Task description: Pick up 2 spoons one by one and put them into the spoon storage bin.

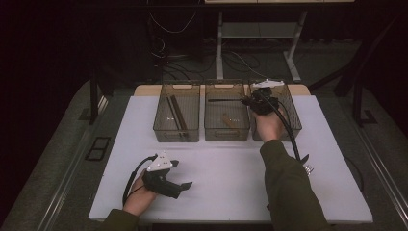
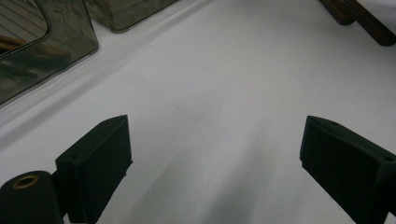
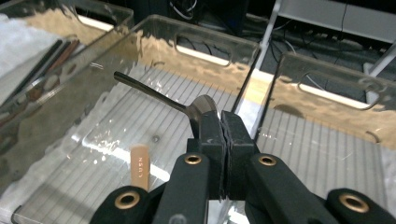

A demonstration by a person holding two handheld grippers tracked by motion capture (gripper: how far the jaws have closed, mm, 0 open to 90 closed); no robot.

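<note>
Right gripper is clamped on the bowl of a dark spoon, its handle jutting out sideways above the middle bin of 3. Left gripper rests wide open over the white table, holding nothing.

hand-held gripper: jaws wide apart | over white table | bins upper left

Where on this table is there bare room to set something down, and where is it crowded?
The white table is bare between the left tool and the right sleeve, up to the bins. The right bin looks bare inside. Crowded: the middle bin, where the right tool holds a dark spoon, and the left bin with sticks.
</note>
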